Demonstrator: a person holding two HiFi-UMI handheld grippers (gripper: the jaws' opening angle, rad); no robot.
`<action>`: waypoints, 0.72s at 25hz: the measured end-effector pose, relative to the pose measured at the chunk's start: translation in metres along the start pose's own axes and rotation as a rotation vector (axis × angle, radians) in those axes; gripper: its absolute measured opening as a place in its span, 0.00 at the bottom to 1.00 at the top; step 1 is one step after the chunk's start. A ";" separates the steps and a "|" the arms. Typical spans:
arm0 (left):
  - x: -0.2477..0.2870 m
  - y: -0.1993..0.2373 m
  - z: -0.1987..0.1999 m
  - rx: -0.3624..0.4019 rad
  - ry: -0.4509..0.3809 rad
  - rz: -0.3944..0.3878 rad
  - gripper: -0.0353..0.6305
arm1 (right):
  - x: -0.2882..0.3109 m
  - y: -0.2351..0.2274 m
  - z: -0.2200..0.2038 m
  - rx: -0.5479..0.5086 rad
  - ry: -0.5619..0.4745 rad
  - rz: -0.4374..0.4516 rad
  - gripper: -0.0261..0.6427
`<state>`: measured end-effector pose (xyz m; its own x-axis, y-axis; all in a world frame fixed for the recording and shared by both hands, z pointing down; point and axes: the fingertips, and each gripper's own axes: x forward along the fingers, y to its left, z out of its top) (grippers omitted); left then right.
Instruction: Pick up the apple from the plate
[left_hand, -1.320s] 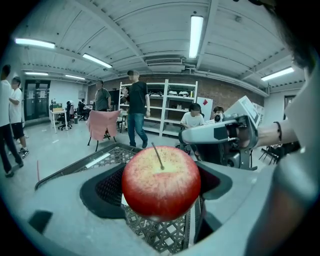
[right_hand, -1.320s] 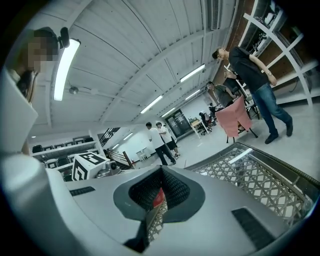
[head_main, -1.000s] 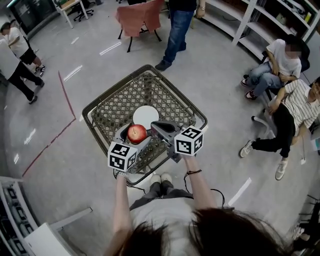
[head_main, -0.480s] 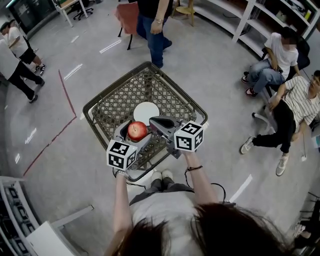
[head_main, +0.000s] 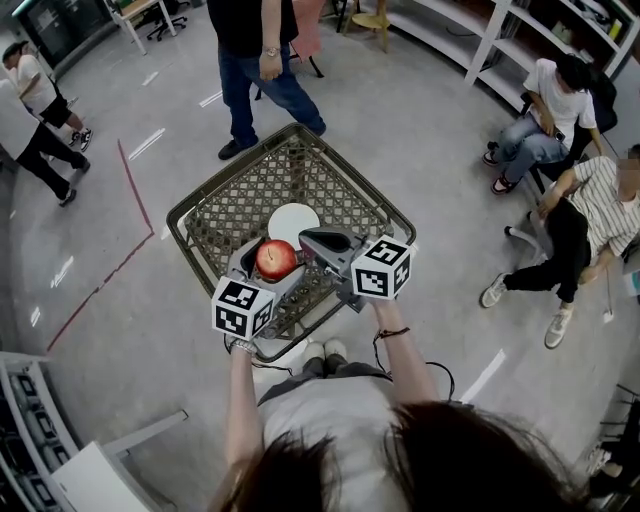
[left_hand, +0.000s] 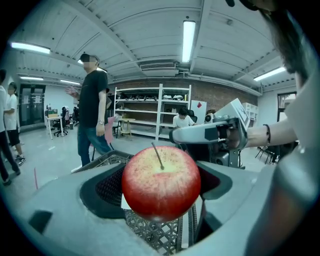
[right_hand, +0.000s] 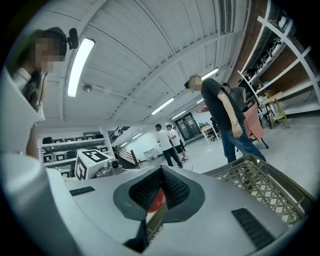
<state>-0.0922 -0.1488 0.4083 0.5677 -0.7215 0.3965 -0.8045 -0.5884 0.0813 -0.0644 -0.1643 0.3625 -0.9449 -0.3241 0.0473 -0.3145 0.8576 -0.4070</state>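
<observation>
A red apple (head_main: 276, 258) with a short stem (left_hand: 158, 156) is held up above the near end of a wire cart. My left gripper (head_main: 266, 266) is shut on the apple, whose sides press into both jaw pads in the left gripper view, apple (left_hand: 161, 182). The white plate (head_main: 293, 222) lies bare on the cart's mesh bottom just beyond the apple. My right gripper (head_main: 308, 240) hovers close to the right of the apple, shut with nothing in it. A sliver of the red apple (right_hand: 157, 201) shows through its jaw slit.
The wire cart (head_main: 190, 208) stands on a grey floor. A person in a dark shirt (head_main: 255, 60) stands right at its far rim. Seated people (head_main: 560, 120) and shelving are at the right, other people (head_main: 25, 110) at the far left.
The standing person has walked leftward around the cart's far end. Both grippers and the held apple have barely moved.
</observation>
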 end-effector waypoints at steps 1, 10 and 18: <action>0.000 0.000 0.000 -0.001 0.000 -0.001 0.69 | 0.000 0.000 0.001 -0.002 -0.001 0.001 0.05; 0.002 -0.001 0.002 0.004 -0.010 -0.007 0.69 | -0.001 -0.001 0.001 -0.001 -0.009 0.004 0.05; -0.001 -0.002 -0.002 0.003 -0.007 -0.009 0.69 | -0.003 0.002 -0.001 0.002 -0.019 0.005 0.05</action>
<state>-0.0911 -0.1462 0.4095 0.5761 -0.7188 0.3892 -0.7989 -0.5957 0.0824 -0.0625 -0.1616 0.3628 -0.9444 -0.3274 0.0285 -0.3099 0.8582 -0.4091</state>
